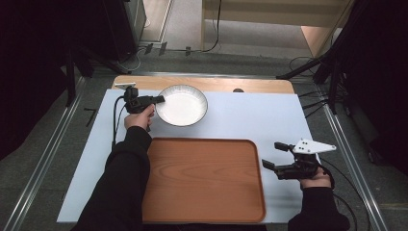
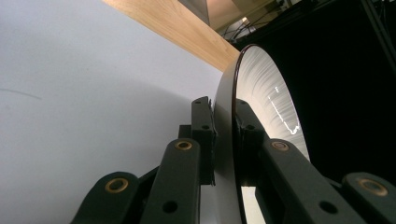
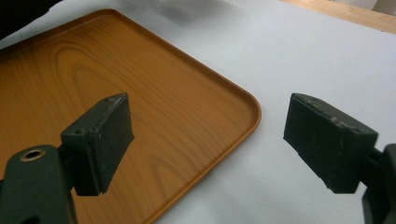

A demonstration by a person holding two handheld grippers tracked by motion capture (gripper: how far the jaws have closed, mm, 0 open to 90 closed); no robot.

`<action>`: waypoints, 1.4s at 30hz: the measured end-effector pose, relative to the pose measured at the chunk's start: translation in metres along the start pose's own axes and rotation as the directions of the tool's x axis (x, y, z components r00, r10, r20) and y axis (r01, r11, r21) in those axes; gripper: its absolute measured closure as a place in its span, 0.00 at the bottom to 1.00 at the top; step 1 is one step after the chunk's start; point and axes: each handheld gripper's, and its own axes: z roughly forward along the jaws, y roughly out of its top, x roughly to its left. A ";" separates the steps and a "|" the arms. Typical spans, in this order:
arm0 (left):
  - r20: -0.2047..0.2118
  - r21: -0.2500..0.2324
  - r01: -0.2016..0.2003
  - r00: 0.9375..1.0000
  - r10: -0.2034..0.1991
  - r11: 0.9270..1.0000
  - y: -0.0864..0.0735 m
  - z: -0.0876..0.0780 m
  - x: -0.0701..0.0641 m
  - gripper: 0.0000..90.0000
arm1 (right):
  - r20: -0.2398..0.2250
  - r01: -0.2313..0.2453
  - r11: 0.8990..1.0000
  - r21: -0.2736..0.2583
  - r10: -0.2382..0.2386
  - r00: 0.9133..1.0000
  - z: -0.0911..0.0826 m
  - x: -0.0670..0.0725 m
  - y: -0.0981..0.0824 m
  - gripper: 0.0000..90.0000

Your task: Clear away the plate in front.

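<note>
A white bowl (image 1: 182, 105) with a dark rim sits behind the wooden tray (image 1: 204, 180) in the high view. My left gripper (image 1: 155, 100) is shut on the bowl's left rim. In the left gripper view the bowl (image 2: 266, 88) stands edge-on, its rim clamped between the two black jaws of the left gripper (image 2: 225, 140). My right gripper (image 1: 274, 155) hovers open at the tray's right edge. Over the tray's corner (image 3: 201, 107) in the right gripper view, the right gripper (image 3: 208, 140) has its pads wide apart with nothing between them.
A pale blue-white mat (image 1: 250, 118) covers the wooden table (image 1: 216, 84), and the tray lies on it near the front. Metal rails (image 1: 346, 154) run along both sides. Cables and stand legs (image 1: 312, 67) lie on the floor beyond the table.
</note>
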 end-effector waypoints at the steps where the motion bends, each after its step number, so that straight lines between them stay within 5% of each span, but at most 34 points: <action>1: 0.001 0.004 0.004 1.000 -0.004 1.000 -0.001 -0.003 0.000 0.92 | 0.002 0.002 1.000 0.001 -0.002 1.000 0.000 0.000 0.000 0.18; 18: 0.047 0.057 -0.025 0.999 0.022 0.998 -0.011 -0.036 -0.002 0.90 | 0.003 0.002 1.000 0.009 -0.002 1.000 0.000 0.003 0.001 0.18; 33: 0.103 0.098 -0.039 0.994 0.029 0.994 -0.037 -0.060 0.000 0.90 | 0.009 0.001 1.000 0.013 -0.001 1.000 0.000 0.004 0.001 0.18; 42: 0.088 0.113 -0.075 0.994 0.066 0.991 -0.051 -0.070 0.003 0.90 | 0.009 -0.001 1.000 0.009 0.001 1.000 0.000 0.004 0.001 0.18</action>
